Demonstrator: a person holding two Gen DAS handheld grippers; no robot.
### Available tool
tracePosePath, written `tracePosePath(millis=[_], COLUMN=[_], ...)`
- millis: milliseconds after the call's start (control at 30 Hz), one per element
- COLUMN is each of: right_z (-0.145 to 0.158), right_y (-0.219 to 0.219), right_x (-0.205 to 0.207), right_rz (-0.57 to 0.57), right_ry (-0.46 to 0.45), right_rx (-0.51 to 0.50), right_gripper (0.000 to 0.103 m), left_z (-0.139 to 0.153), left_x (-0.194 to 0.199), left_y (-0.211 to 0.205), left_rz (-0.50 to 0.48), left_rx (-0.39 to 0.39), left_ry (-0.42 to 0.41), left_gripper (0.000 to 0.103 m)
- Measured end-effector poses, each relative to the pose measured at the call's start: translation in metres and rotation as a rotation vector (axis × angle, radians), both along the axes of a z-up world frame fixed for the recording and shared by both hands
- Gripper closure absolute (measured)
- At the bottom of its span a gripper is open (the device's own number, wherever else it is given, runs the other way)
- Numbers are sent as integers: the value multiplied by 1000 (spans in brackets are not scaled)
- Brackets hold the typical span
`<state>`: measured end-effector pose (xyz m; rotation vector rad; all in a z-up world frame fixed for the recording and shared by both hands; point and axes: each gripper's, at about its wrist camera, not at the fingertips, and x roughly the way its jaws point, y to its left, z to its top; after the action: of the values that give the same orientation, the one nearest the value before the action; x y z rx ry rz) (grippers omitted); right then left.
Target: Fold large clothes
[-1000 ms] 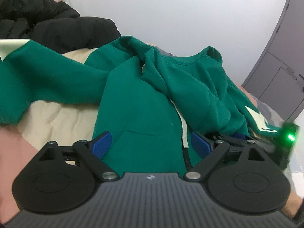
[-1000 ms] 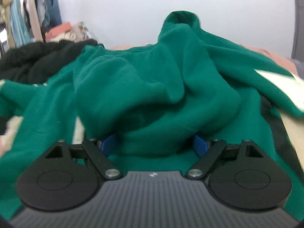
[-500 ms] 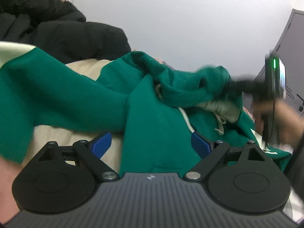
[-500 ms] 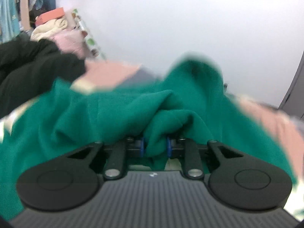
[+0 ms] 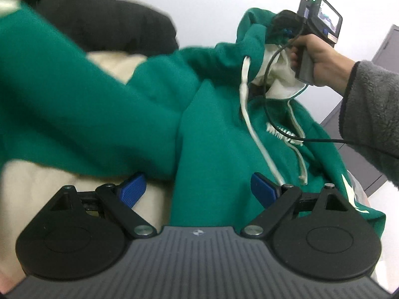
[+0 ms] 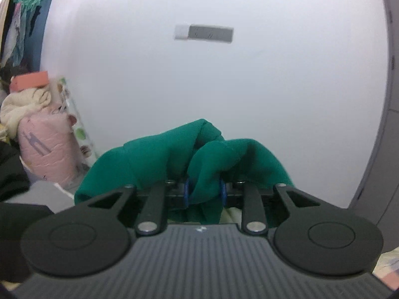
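Note:
A large green hoodie (image 5: 219, 144) with white drawstrings (image 5: 251, 129) lies crumpled on cream bedding (image 5: 37, 199). My left gripper (image 5: 198, 190) stands open just above it, blue pads wide apart, green cloth lying between them but not pressed. In the left wrist view my right gripper (image 5: 281, 28) holds the hood up high at the upper right, a person's hand (image 5: 319, 59) around its handle. In the right wrist view the right gripper (image 6: 205, 191) pinches a bunched fold of the green hoodie (image 6: 154, 154) between its blue pads; its jaws are opening slightly with the cloth still pressed between them.
A black jacket (image 5: 112, 17) is piled at the back left. A grey fleece sleeve (image 5: 371, 114) and a black cable (image 5: 319, 140) cross the right side. A grey cabinet (image 5: 389, 47) stands at right. A pink roll (image 6: 47, 147) and hanging clothes are at far left by the white wall.
The right gripper went from open around the hood to shut on it and lifted it up off the bed. The left gripper stayed open and moved lower along the hoodie.

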<state>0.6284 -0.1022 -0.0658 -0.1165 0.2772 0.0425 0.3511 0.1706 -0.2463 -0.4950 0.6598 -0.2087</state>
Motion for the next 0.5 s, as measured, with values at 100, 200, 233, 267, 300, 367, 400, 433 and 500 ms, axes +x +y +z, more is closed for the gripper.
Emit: tracePosePath(millis=[100, 200, 233, 267, 300, 367, 400, 433, 500], right_z=[-25, -38, -38, -40, -41, -38, -38, -38, -38], right_y=[7, 13, 16, 17, 15, 18, 16, 14, 10], right_x=[18, 30, 29, 24, 18, 9, 3, -5, -21], right_rz=[16, 21, 36, 51, 63, 81, 88, 95, 93], right_ry=[52, 95, 96, 84, 64, 60, 68, 75, 85], right_rx=[-4, 34, 46, 57, 62, 69, 77, 79, 74], right_gripper=[71, 42, 22, 16, 14, 14, 14, 14, 14], left_z=[-10, -10, -11, -12, -12, -11, -10, -9, -6], left_x=[9, 8, 8, 8, 6, 4, 3, 1, -5], left_y=[2, 0, 1, 0, 0, 1, 1, 0, -2], left_rz=[-9, -24, -25, -28, -30, -38, -40, -44, -50], left_rx=[0, 21, 25, 30, 35, 41, 45, 49, 62], left_ry=[-1, -17, -21, -25, -30, -30, -32, -37, -40], left_gripper=[9, 9, 9, 9, 9, 9, 9, 9, 9])
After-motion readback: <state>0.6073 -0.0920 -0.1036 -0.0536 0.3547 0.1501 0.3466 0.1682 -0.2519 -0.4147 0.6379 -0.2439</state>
